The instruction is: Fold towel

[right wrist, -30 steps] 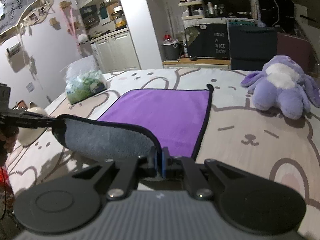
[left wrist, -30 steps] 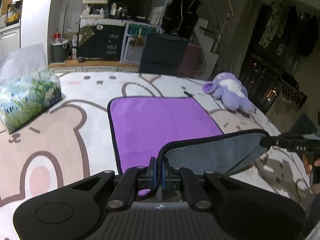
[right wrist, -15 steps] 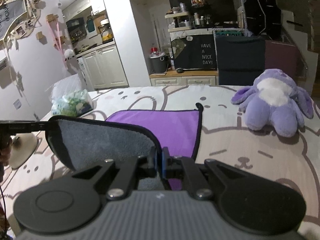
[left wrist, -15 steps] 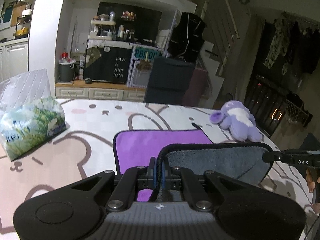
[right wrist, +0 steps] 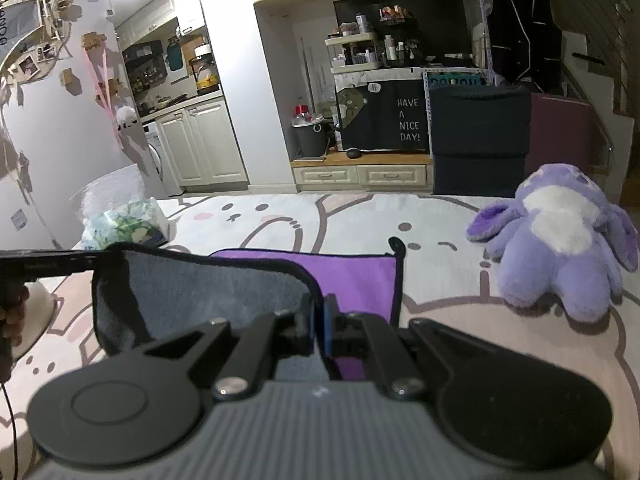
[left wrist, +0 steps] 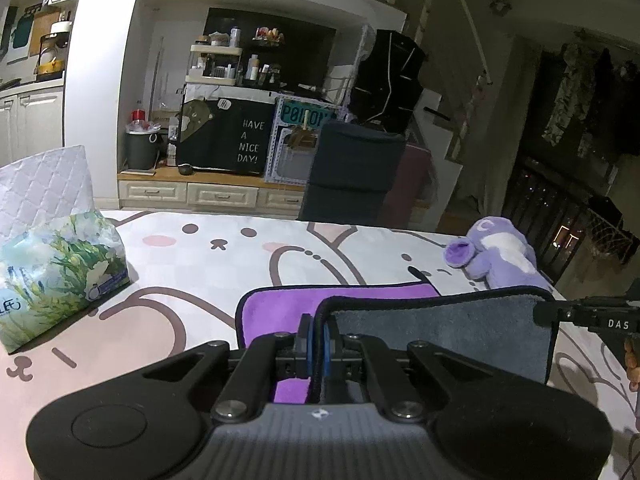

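Observation:
The towel (left wrist: 280,308) is purple on top and grey underneath, with a dark hem, and lies on a bear-print sheet. Its near edge is lifted, so the grey underside (left wrist: 440,332) faces me. My left gripper (left wrist: 318,344) is shut on the near left corner. My right gripper (right wrist: 319,330) is shut on the near right corner; it also shows in the left wrist view (left wrist: 580,316). The raised grey flap (right wrist: 208,292) hangs between the two grippers and hides most of the purple part (right wrist: 352,280).
A tissue pack (left wrist: 56,272) lies at the left of the sheet. A purple plush toy (right wrist: 560,240) sits at the right. A dark chair (left wrist: 352,172) and a cabinet (left wrist: 208,194) stand beyond the far edge.
Both grippers have risen and moved forward with the near edge of the towel. The grey flap stands higher and covers more of the purple surface.

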Demonstrator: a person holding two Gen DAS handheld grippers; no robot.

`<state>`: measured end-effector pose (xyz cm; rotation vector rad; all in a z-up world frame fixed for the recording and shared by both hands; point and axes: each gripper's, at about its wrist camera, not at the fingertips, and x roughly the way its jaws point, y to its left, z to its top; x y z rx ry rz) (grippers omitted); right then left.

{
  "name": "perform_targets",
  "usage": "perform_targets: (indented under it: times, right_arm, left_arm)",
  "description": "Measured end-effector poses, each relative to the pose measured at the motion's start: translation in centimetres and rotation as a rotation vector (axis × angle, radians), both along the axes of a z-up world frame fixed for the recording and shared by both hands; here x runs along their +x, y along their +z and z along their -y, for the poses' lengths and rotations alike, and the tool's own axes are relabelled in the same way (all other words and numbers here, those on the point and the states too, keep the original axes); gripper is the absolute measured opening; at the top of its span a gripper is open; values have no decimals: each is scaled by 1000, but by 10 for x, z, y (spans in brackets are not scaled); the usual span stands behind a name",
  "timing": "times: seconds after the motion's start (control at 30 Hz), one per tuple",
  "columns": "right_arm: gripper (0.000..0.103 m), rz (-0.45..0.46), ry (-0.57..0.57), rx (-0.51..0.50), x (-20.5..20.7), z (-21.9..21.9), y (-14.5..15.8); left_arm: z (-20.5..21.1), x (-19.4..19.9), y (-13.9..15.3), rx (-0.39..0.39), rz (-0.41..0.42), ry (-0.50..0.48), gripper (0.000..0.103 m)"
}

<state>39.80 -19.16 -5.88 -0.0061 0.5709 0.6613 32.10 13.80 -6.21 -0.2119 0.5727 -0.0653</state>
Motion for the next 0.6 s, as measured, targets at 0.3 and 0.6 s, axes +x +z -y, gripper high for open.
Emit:
perform_targets:
  times: [0.3,0.6]
  right_arm:
    - [6,-5,-7,-17,31,-11,0]
    - [6,-2,-14,-30,58,-27,1]
  left_arm:
    - [-11,29,-4,20,-8,-5,5]
    - [-20,58,-9,22,-19,1,5]
